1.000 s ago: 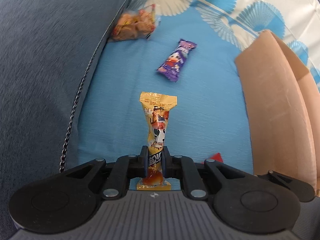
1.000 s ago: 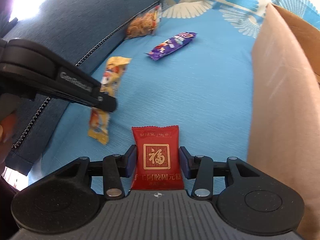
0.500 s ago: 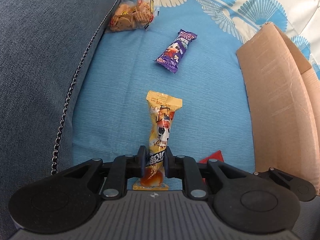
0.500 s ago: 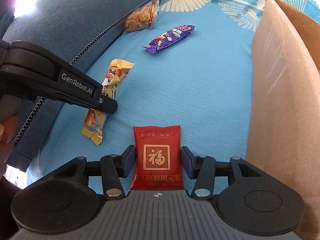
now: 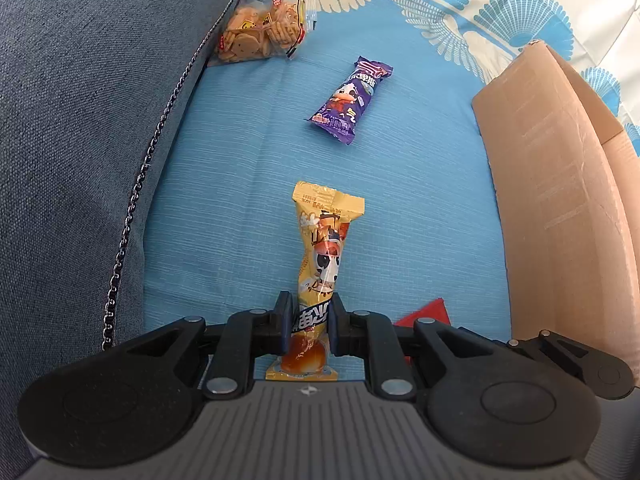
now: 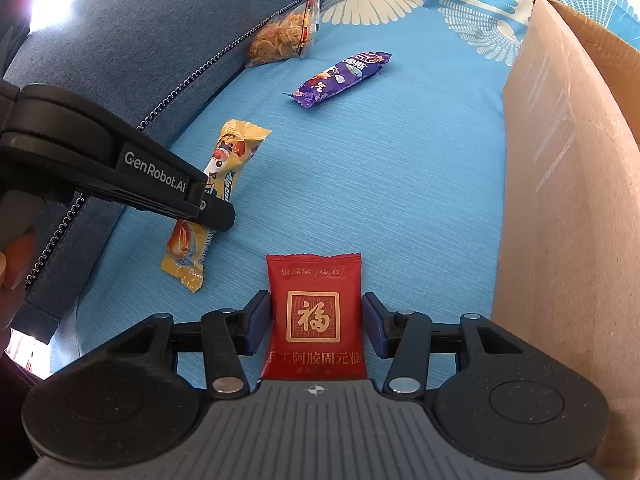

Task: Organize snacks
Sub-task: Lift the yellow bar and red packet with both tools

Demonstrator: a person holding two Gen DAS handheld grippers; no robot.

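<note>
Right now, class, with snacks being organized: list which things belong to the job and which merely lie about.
Job: yellow snack bar, red packet, purple snack bar, biscuit bag, cardboard box, left gripper, right gripper.
Just there: grey cushion, blue cover.

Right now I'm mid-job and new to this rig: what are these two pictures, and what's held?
No robot: a person holds a two-finger tool in each hand, each with a camera looking along its fingers. The left view shows the left tool shut on a yellow snack. The right view shows the right tool with a red packet between its fingers, and the left tool from the side. On the blue cover lie a purple snack and a biscuit bag. A cardboard box stands to the right.
</note>
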